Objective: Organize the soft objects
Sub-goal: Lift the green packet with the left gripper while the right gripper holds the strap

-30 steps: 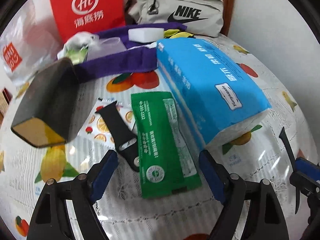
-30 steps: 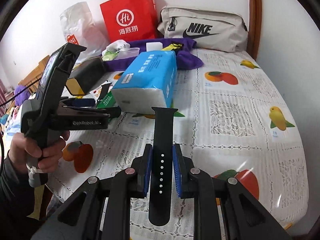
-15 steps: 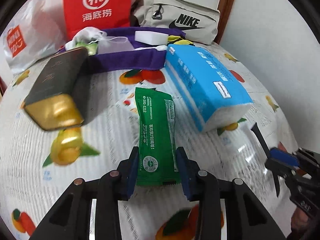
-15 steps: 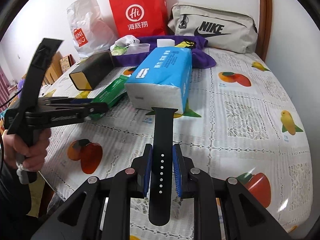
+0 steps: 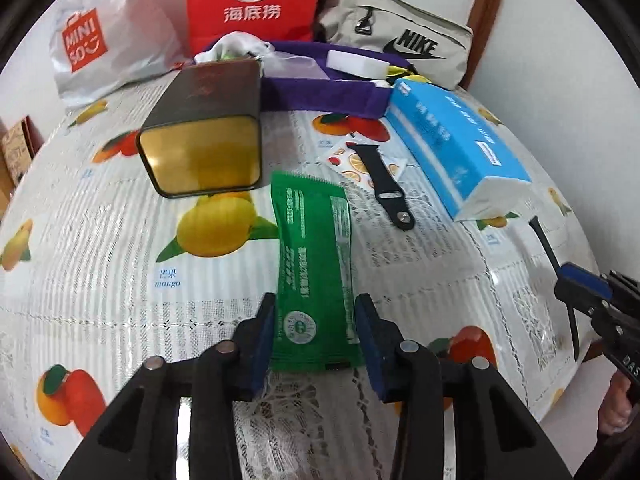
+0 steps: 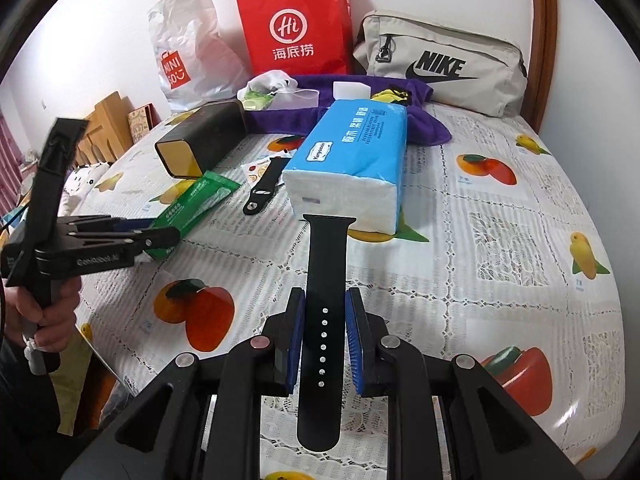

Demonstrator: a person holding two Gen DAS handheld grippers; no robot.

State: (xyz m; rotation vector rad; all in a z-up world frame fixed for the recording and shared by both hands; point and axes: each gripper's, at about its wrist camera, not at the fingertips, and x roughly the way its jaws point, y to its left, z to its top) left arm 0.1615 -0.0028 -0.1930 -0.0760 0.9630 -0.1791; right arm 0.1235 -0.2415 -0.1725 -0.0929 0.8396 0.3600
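My left gripper (image 5: 315,338) is shut on the near end of a green wipes packet (image 5: 314,264), which lies on the fruit-print tablecloth; the packet also shows in the right wrist view (image 6: 192,204). My right gripper (image 6: 325,336) is shut on a black watch strap with holes (image 6: 325,280), held above the table. A second black strap piece (image 5: 386,186) lies on a fruit sticker sheet between the packet and a blue tissue pack (image 5: 456,148).
A dark tin with a gold end (image 5: 204,128) lies left of the packet. A purple cloth (image 5: 320,94) holding a white block (image 5: 356,62) sits behind. A red bag (image 5: 252,0), a Miniso bag (image 5: 96,44) and a Nike pouch (image 5: 400,44) line the wall.
My left gripper closed on the green packet and drew it back toward the near edge, uncovering the second strap. My right gripper held still with its strap.
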